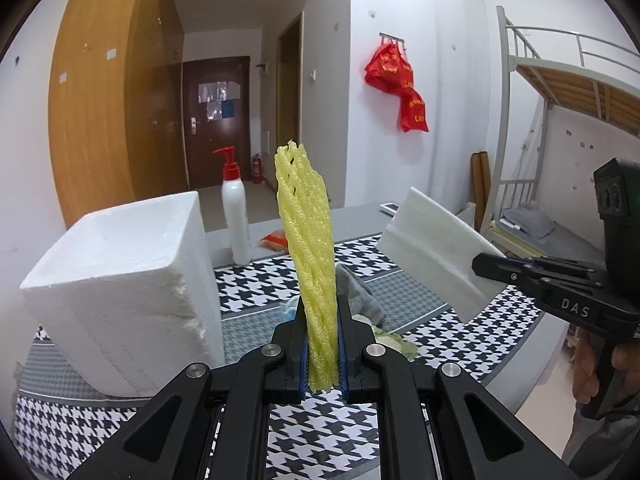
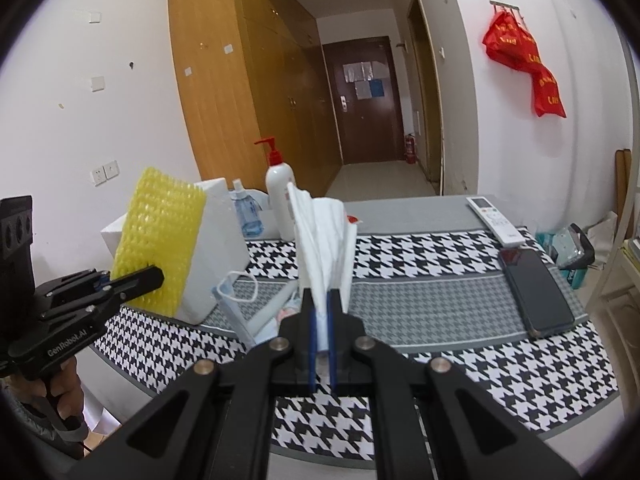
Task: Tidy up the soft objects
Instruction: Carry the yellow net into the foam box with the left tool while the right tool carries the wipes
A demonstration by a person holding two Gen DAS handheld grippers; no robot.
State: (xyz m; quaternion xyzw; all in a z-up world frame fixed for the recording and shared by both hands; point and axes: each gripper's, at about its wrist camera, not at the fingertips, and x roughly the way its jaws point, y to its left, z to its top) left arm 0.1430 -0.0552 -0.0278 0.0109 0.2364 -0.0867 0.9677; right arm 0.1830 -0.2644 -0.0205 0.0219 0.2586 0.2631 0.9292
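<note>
Left wrist view: the left gripper (image 1: 323,344) pinched a yellow foam net (image 1: 310,264) between its blue pads, the net standing upright and edge-on above the table.
Right wrist view: the right gripper (image 2: 322,320) was pressed onto a folded white foam sheet (image 2: 325,240), which rose upright and fanned out at its top.
Foam box: a white foam box (image 1: 120,272) stood on the houndstooth tablecloth (image 1: 320,432), to the left of the held net.
Table centre: a face mask (image 2: 236,288) and a grey cloth (image 1: 360,292) lay in a loose pile near the box; other items in that pile could not be identified.
Bottles: a white pump bottle (image 2: 280,196) with a red top stood behind the pile; a clear spray bottle (image 2: 246,212) stood just beside it.
Right side: a phone (image 2: 536,292) and a remote control (image 2: 496,220) lay near each other, well apart from the pile.
</note>
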